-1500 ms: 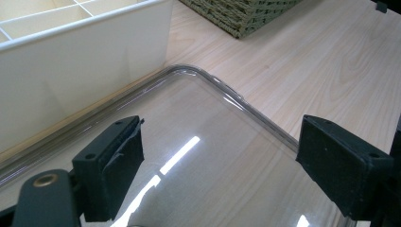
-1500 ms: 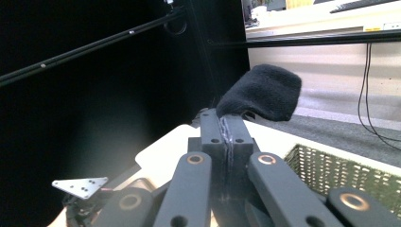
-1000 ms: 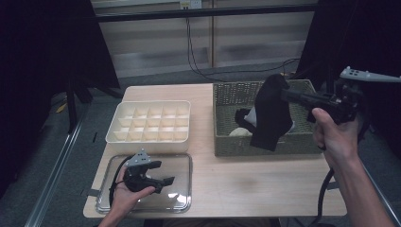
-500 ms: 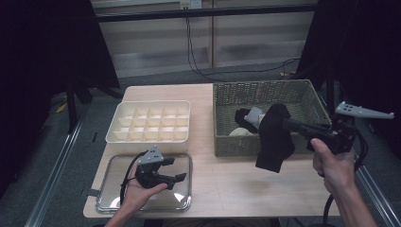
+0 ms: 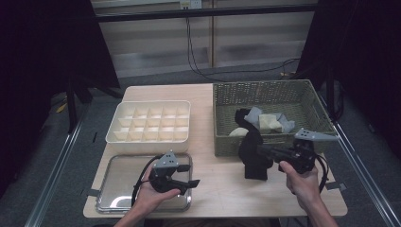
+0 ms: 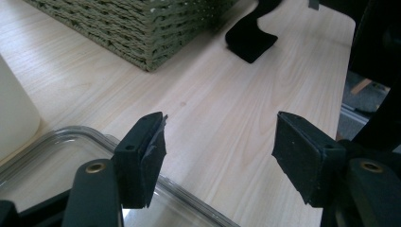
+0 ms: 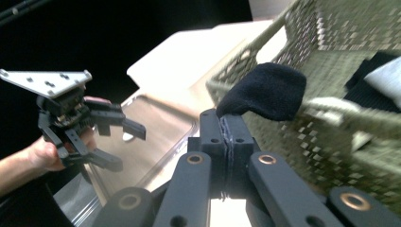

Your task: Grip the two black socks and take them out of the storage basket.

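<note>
- High view: the right gripper (image 5: 263,152) has its jaws pressed together on a black sock (image 5: 254,153). The sock hangs from the jaws over the wooden table (image 5: 217,182), just in front of the wicker basket (image 5: 227,127), and its lower end reaches the tabletop. More folded socks (image 5: 269,122) lie inside the basket. The left gripper (image 5: 185,176) sits over the clear tray (image 5: 113,189) at the table's near left, jaws apart and pointing toward the sock. A white divided box (image 5: 149,123) stands behind the tray.
- Left gripper view: the two black jaws stand apart with nothing between them; they have just been closing. They hang over the tray's rim (image 6: 198,208). The basket's corner (image 6: 146,33) lies ahead, and the black sock's end (image 6: 250,40) rests on the table beyond it.
- Right gripper view: the jaws are clamped tight on the black sock (image 7: 265,92), which bulges above them beside the basket wall (image 7: 331,127). The left gripper (image 7: 118,144) shows at the left over the tray.
</note>
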The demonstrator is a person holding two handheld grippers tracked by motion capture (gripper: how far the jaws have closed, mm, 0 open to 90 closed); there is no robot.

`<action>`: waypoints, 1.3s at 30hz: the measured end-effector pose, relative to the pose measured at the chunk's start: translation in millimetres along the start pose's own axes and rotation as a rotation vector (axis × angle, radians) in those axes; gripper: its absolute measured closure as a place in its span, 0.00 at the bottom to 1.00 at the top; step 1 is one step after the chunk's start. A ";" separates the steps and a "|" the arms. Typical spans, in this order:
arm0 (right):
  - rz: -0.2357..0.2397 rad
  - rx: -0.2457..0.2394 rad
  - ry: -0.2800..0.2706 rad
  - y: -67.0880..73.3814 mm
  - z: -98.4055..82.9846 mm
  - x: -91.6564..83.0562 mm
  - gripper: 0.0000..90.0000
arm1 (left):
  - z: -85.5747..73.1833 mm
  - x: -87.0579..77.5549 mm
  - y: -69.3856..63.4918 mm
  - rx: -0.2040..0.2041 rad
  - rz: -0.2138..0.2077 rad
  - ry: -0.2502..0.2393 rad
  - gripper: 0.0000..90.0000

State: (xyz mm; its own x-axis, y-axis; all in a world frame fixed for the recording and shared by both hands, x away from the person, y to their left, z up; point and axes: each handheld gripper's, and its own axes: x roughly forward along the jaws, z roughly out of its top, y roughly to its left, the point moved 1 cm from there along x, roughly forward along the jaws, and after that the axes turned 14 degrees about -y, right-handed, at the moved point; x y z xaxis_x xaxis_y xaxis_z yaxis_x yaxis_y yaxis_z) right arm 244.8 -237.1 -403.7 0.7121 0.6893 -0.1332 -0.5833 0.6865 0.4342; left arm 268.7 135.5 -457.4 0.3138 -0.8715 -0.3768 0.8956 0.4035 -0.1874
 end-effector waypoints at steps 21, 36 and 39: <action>0.061 0.106 0.224 2.2 -80.7 58.4 0.98 | -2.9 4.5 -2.7 0.011 0.000 0.016 0.39; 0.078 0.036 0.380 18.0 -120.6 83.1 0.97 | 3.2 10.7 -2.2 0.020 -0.020 -0.009 0.51; 0.092 0.023 0.394 21.3 -123.7 84.1 0.97 | 8.1 20.7 -2.8 0.020 -0.051 -0.014 0.59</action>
State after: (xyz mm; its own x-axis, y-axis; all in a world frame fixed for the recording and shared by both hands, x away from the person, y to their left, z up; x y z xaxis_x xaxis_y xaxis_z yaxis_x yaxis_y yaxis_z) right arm 243.9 -136.0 -515.8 0.4500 0.7869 -0.4223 -0.6258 0.6152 0.4795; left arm 275.3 114.0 -457.4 0.2722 -0.8947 -0.3542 0.9166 0.3531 -0.1876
